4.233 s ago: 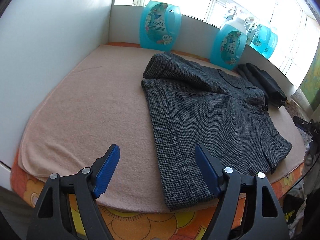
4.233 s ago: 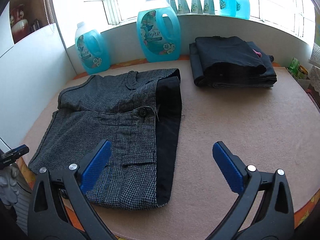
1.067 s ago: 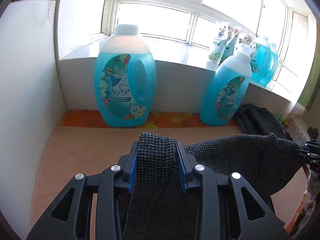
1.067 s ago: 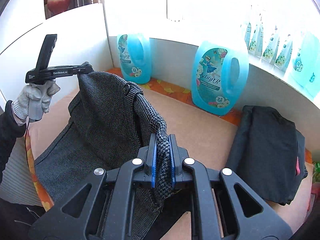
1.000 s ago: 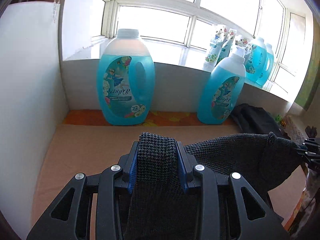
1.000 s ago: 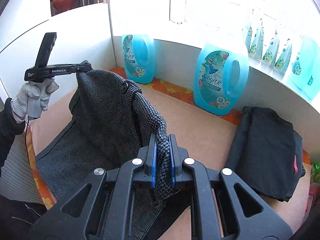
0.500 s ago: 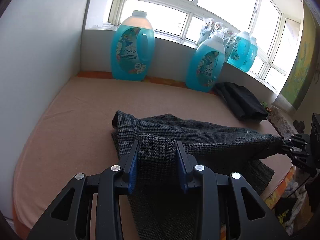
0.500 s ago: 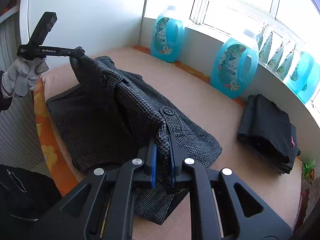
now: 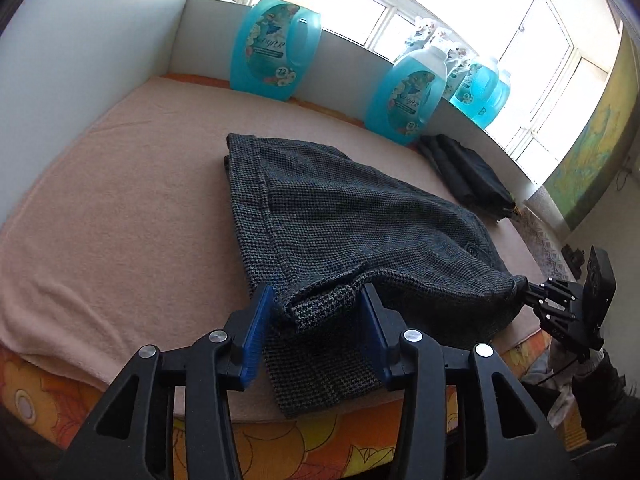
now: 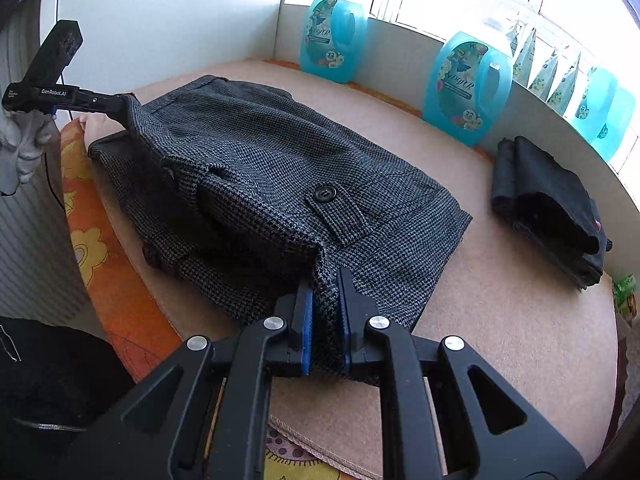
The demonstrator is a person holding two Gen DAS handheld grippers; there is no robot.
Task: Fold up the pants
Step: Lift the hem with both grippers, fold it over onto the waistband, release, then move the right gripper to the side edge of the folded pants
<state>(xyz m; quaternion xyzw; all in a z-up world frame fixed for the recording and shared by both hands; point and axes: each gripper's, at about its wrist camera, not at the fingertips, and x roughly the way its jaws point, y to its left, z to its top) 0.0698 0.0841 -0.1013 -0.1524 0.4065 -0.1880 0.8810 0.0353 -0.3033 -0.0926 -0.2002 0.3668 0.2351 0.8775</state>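
The grey houndstooth pants (image 9: 344, 216) lie folded over on the pink blanket (image 9: 120, 208), their top layer held near the front edge. My left gripper (image 9: 318, 312) stands around a bunched corner of the pants, its blue pads apart and the cloth loose between them. My right gripper (image 10: 325, 308) is shut on another corner of the pants (image 10: 280, 168), low over the blanket. In the right wrist view the left gripper (image 10: 120, 106) shows at the far left with cloth at its tips. In the left wrist view the right gripper (image 9: 528, 294) shows at the pants' right corner.
Blue detergent bottles (image 9: 276, 40) (image 10: 466, 92) stand along the back wall under the window. A folded black garment (image 10: 552, 204) lies at the right of the blanket. A white wall (image 9: 80, 40) bounds the left side. The orange flowered sheet (image 9: 280, 444) marks the front edge.
Both grippers have brought the held pants edge down and forward over the lower layer. The left gripper's pads have spread apart from the cloth. The right gripper stays clamped.
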